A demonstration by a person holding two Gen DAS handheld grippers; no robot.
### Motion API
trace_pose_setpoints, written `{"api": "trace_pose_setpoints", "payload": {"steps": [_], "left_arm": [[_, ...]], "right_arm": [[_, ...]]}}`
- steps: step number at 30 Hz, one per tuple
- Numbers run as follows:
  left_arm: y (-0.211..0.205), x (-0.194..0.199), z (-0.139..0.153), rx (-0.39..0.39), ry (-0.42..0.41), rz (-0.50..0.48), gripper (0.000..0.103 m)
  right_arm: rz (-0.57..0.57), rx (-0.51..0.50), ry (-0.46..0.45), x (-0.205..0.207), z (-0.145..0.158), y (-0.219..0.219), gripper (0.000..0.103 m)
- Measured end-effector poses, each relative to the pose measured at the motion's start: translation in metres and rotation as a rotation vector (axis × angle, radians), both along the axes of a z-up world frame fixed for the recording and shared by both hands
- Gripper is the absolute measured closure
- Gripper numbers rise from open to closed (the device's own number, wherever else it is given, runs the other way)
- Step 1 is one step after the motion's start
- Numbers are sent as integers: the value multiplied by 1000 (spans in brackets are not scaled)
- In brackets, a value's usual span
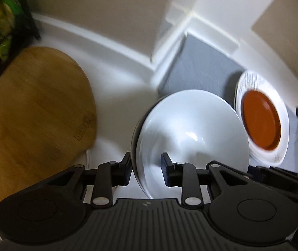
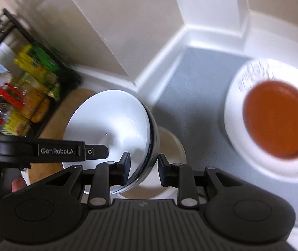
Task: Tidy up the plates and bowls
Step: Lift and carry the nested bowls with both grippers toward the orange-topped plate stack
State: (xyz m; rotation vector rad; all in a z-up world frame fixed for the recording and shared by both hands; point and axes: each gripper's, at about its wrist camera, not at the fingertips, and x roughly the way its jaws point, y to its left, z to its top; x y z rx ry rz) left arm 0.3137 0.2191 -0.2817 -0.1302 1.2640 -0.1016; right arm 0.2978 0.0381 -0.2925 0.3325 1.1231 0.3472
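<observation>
Left wrist view: the left tongs [image 1: 147, 170] are closed on the near-left rim of the bowl [image 1: 192, 131], one finger outside the dark wall, the other inside on the white surface. The bowl is tilted, held above the white tabletop [image 1: 115, 96]. A board [image 1: 34, 113] lies to the left. Far right, an orange plate [image 1: 260, 121] sits on a white plate [image 1: 282, 113] on the grey mat [image 1: 197, 67].

Right wrist view: the right tongs [image 2: 143, 170] are closed on the bowl's [image 2: 109, 121] right rim, which sits between the fingers. The left tongs [image 2: 98, 151] reach in from the left. A white cup [image 2: 172, 148] stands just behind. The stacked plates [image 2: 238, 146] rest on the mat to the right
</observation>
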Motion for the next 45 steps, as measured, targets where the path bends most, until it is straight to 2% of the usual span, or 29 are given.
{"api": "trace_pose_setpoints", "payload": {"steps": [4,8,11,15,17,21,24,27,29,31,36,41,43,45], "left_arm": [[2,1,-16,-38,42,-71,72],[-2,1,-18,-7,21,-135,73],[-1,2,-18,-30,18,-173,74],[5,2,-20,-45,19,-203,76],[9,4,-19,-76,29,-211,76],[27,14,-8,-169,18,-179,77],[35,21,-4,-170,2,-147,83],[39,31,-10,-204,28,-125,87],[42,35,-18,-235,63,-107,87],[44,39,-23,-257,91,-85,87],[38,36,-20,-230,90,-96,87],[31,32,-14,-188,72,-119,86],[29,33,-16,-174,74,-118,86],[29,32,-18,-165,82,-116,84]], "right_arm": [[-50,-26,36,-9,-12,0,73],[-62,-70,33,-15,-15,4,72],[-55,-141,14,-15,-12,6,71],[-48,-135,11,-16,-8,3,70],[-60,-120,15,-15,-6,0,70],[-102,-59,-4,-12,0,-11,70],[-123,-36,-25,-5,4,-18,70],[-119,-6,-23,7,0,-22,73],[-113,38,-10,12,-6,-25,79],[-110,44,-14,14,-8,-26,79],[-118,63,-27,11,-12,-27,82],[-155,133,10,11,-27,-38,84],[-143,128,6,10,-27,-37,84],[-144,150,28,10,-28,-39,77]]}}
